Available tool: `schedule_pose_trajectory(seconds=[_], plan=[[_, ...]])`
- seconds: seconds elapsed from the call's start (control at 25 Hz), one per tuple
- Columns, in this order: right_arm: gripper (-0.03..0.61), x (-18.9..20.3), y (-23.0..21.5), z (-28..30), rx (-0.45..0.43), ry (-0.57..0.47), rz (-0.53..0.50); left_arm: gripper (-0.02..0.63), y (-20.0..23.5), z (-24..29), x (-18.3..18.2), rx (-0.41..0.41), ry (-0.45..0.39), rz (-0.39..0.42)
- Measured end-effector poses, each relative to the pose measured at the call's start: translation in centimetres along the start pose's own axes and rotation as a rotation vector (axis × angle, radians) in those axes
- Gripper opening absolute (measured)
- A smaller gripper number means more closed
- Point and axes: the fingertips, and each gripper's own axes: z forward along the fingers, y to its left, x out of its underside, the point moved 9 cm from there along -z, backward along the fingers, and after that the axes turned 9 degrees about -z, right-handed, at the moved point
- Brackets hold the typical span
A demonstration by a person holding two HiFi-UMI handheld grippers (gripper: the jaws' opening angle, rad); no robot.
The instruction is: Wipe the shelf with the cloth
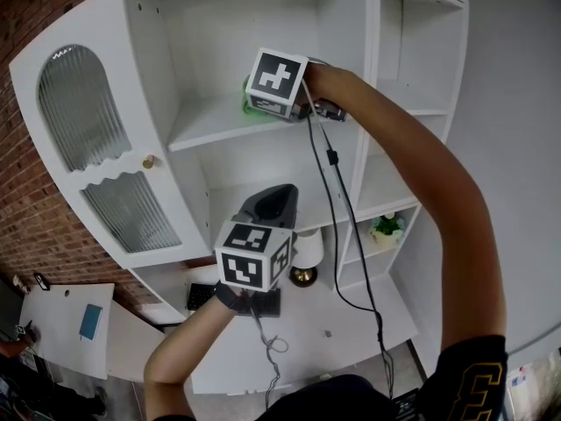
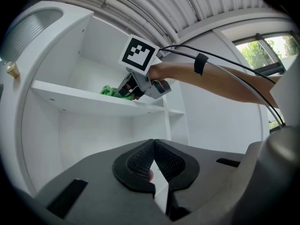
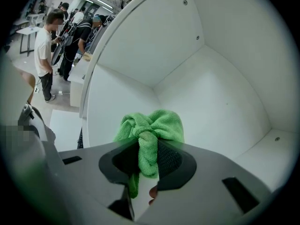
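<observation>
A green cloth [image 3: 151,130] is bunched between the jaws of my right gripper [image 3: 146,158], which is shut on it. In the head view that gripper [image 1: 254,103] reaches into the white cabinet and holds the cloth [image 1: 247,102] at the upper shelf [image 1: 206,128]. The left gripper view shows the cloth [image 2: 111,91] resting on the shelf board [image 2: 79,100]. My left gripper [image 2: 152,161] hangs lower, in front of the cabinet, jaws closed tip to tip with nothing between them. In the head view it [image 1: 272,202] points at the compartment below.
The cabinet has a ribbed-glass door [image 1: 92,147] with a brass knob [image 1: 148,161] at the left and narrow side shelves [image 1: 399,112] at the right. A small lamp [image 1: 307,257] and a potted plant [image 1: 387,228] stand lower down. People [image 3: 47,50] stand in the room at far left.
</observation>
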Motion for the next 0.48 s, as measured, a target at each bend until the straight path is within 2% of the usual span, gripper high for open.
schedule_pose_trajectory(seconds=[0.24,0.48], plan=[[0.087,2.4,-0.5,-0.6,0.03,0.098,0.016,0.017,-0.8,0.9,0.0,0.035,0.003,0.0],[0.087,5.2,-0.8,-1.6,0.065,0.238,0.045,0.017,-2.0,1.7,0.1,0.074,0.001,0.001]])
